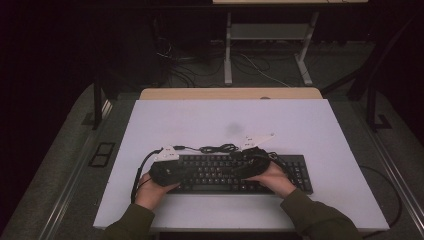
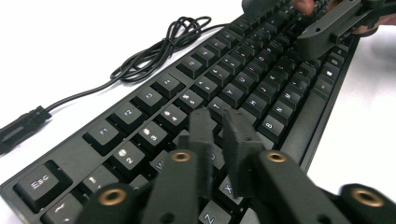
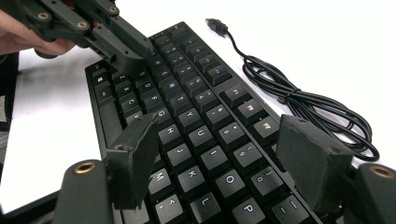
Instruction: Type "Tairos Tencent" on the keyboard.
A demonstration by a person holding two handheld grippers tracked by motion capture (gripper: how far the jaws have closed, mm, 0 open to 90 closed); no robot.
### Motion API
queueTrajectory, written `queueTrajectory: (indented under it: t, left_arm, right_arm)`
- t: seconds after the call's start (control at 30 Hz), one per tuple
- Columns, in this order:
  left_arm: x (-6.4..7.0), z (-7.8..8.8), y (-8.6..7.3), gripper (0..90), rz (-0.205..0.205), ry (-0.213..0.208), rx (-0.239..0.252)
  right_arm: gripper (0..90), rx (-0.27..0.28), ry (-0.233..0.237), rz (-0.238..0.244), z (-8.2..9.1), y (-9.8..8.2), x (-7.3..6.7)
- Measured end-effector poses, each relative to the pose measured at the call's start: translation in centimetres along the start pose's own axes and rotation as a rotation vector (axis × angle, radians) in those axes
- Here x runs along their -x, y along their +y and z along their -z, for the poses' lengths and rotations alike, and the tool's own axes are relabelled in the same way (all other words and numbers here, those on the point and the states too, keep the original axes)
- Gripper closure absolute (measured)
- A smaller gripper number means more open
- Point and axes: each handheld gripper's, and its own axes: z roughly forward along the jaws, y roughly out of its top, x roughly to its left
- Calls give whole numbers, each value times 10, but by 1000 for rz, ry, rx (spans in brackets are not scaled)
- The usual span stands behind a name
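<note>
A black keyboard (image 1: 220, 172) lies on the white table top near the front edge, with its coiled black cable (image 1: 217, 148) just behind it. My left gripper (image 1: 187, 172) hovers low over the keyboard's left end. In the left gripper view its jaws (image 2: 218, 116) stand almost together over the letter keys (image 2: 243, 84), with nothing between them. My right gripper (image 1: 235, 167) is over the keyboard's middle. Its jaws (image 3: 222, 123) stand wide apart above the keys (image 3: 196, 107), gripping nothing. The left gripper (image 3: 133, 56) shows shut at the far end in the right gripper view.
The cable's coil (image 3: 299, 98) and USB plug (image 3: 215, 24) lie loose on the white top (image 1: 200, 120) behind the keyboard. A wooden edge (image 1: 230, 93) borders the far side. Beyond it are desk legs and floor cables.
</note>
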Motion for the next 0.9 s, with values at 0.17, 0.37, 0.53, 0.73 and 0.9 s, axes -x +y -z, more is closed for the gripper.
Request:
queueTrajectory:
  t: [0.17, 0.37, 0.53, 0.73, 0.9]
  left_arm:
    - [-1, -4, 3, 889, -5, -14, -19]
    - [-3, -8, 5, 889, -9, -8, -22]
    - [-5, -13, 6, 889, -8, 2, -32]
    - [-7, -17, 6, 889, 1, 20, -34]
    - [-9, -20, 9, 888, 4, 22, -29]
  right_arm:
    - [289, -1, -8, -5, 0, 0, 1]
    - [285, -3, -9, -4, 0, -1, 1]
    - [281, -5, -16, -3, 0, -1, 2]
    - [279, -6, -20, -5, 0, -2, 2]
    - [279, -5, -22, -7, -1, -2, 2]
